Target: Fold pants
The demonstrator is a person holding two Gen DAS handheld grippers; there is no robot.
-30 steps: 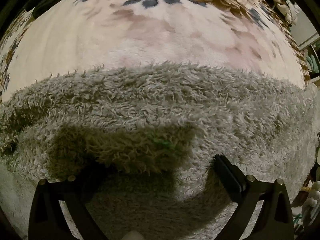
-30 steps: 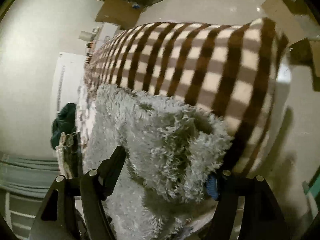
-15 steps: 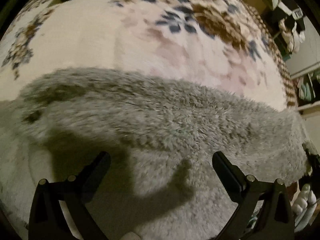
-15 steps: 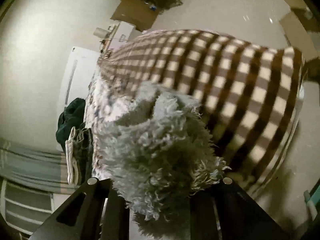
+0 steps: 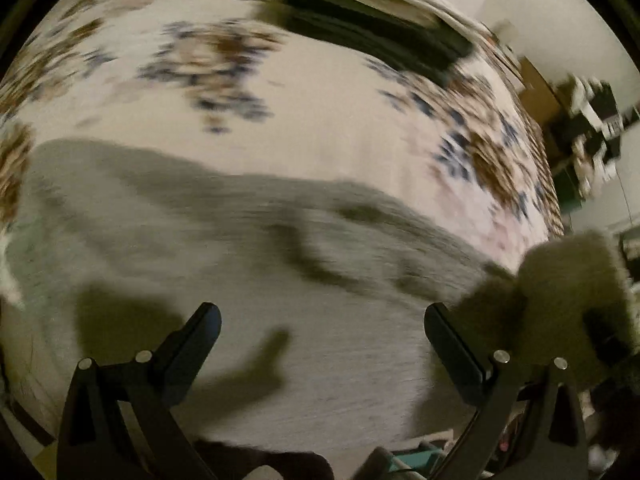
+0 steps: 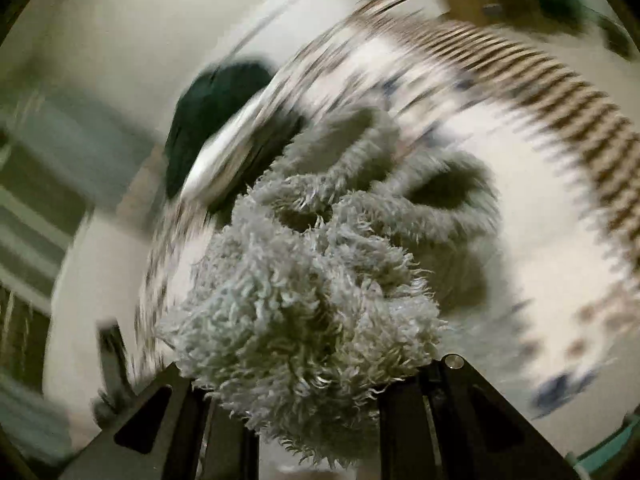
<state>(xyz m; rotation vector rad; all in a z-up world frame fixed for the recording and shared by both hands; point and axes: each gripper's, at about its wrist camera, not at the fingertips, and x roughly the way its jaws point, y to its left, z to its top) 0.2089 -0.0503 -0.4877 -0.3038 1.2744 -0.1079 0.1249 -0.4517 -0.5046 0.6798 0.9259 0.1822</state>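
Right gripper [image 6: 312,384]: black, two-fingered, clamped on a bunched end of the shaggy grey long-pile fleece pants [image 6: 316,304]; the wad fills the near view and hides the fingertips. The rest trails in looped folds onto the bed.

Left gripper [image 5: 322,344]: black fingers apart, nothing between them, above the flat stretch of the pants [image 5: 240,264], which lie across the cream floral plush blanket [image 5: 320,112].

Surroundings: brown-and-cream checked blanket edge [image 6: 568,92]; dark green cloth heap [image 6: 208,108] beside the bed; pale walls. Both views are blurred; small detail is unreadable.
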